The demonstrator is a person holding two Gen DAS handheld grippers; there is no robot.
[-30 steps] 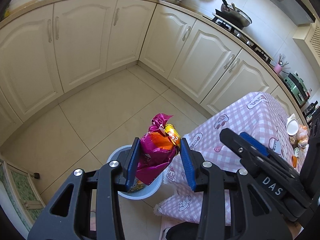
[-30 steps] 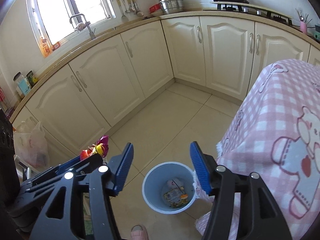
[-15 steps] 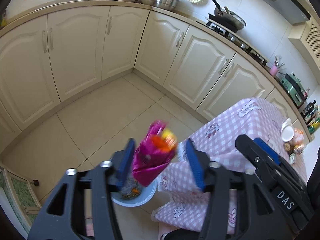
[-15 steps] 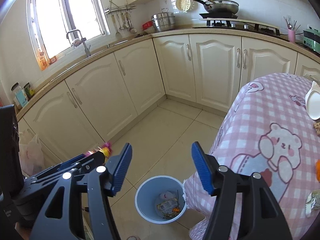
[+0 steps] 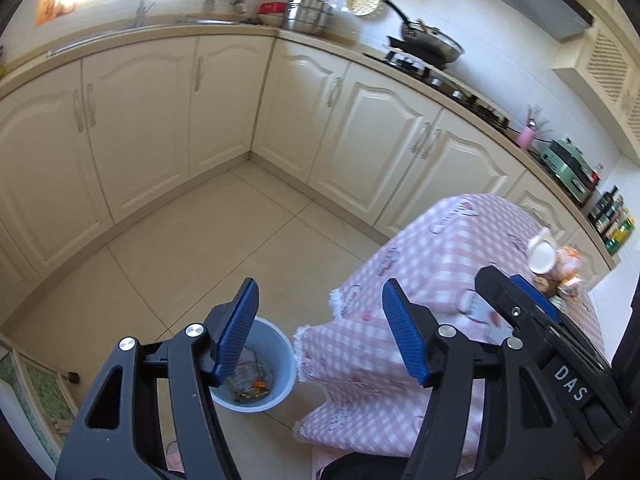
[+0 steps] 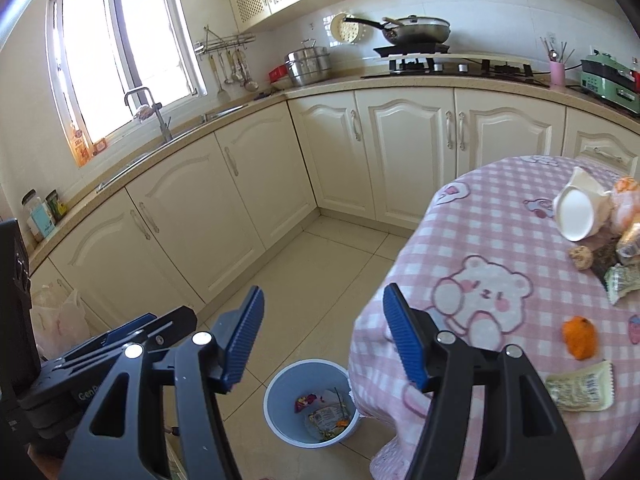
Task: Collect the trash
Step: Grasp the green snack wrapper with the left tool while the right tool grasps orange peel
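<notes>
The left claw (image 5: 320,328) has just been opening and now gapes with nothing between its pads; the right claw (image 6: 322,336) also stands open and bare. The magenta wrapper (image 6: 305,402) lies in the blue bin (image 6: 280,392) on the floor. This drop looks done; next comes reaching back to the desk (image 6: 500,240). There one orange peel (image 6: 579,337), one tipped white cup (image 6: 576,216) and at least two wrappers wait.
</notes>
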